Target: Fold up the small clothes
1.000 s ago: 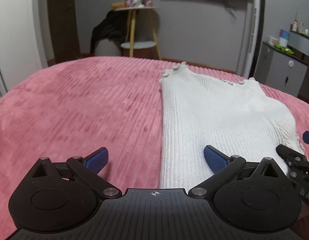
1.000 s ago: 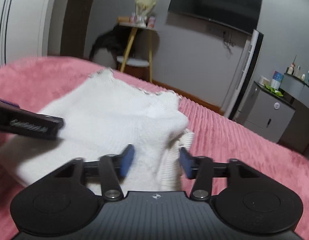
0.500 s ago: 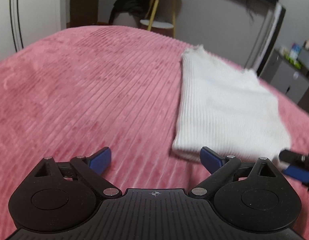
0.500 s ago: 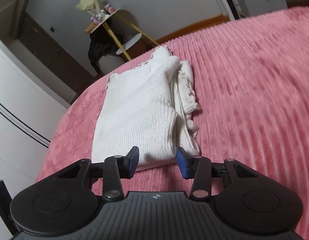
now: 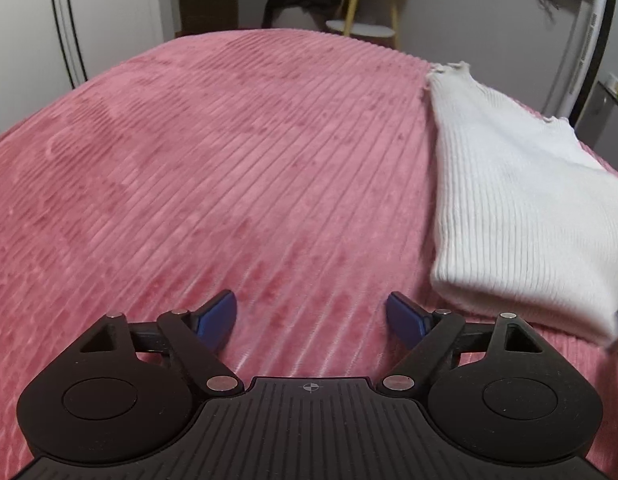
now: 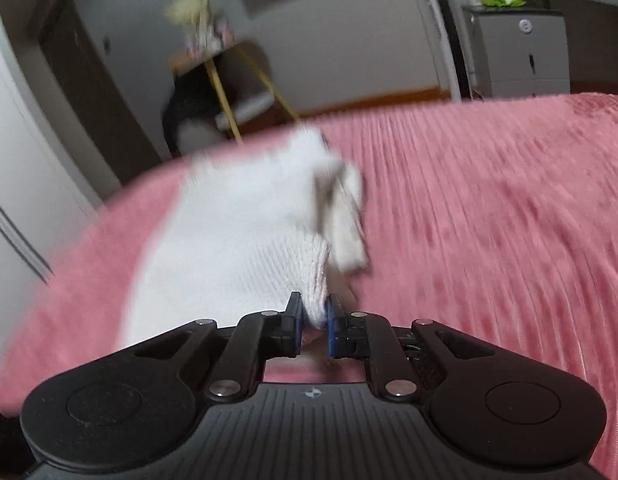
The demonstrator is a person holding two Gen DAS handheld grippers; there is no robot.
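A white ribbed knit top (image 5: 517, 208) lies folded lengthwise on the pink ribbed bedspread (image 5: 229, 168), at the right of the left wrist view. My left gripper (image 5: 311, 316) hovers over bare bedspread to the left of the top's near corner; its jaws are closing but stand wide apart with nothing between them. In the right wrist view the white top (image 6: 237, 240) stretches away from my right gripper (image 6: 313, 320), whose jaws are closing and pinch the top's near right corner between the blue pads. A loose sleeve fold sticks out on the top's right side.
Beyond the bed stand a yellow-legged side table (image 5: 365, 12) with dark clothing draped beside it, a white wardrobe wall (image 5: 49, 32) at the left and a grey cabinet (image 6: 521, 52) at the right. Bare bedspread extends left and right of the top.
My right gripper closed its jaws from half apart onto the top's near corner and rolled. My left gripper slid left off the top onto bare bedspread, and its jaws narrowed slightly.
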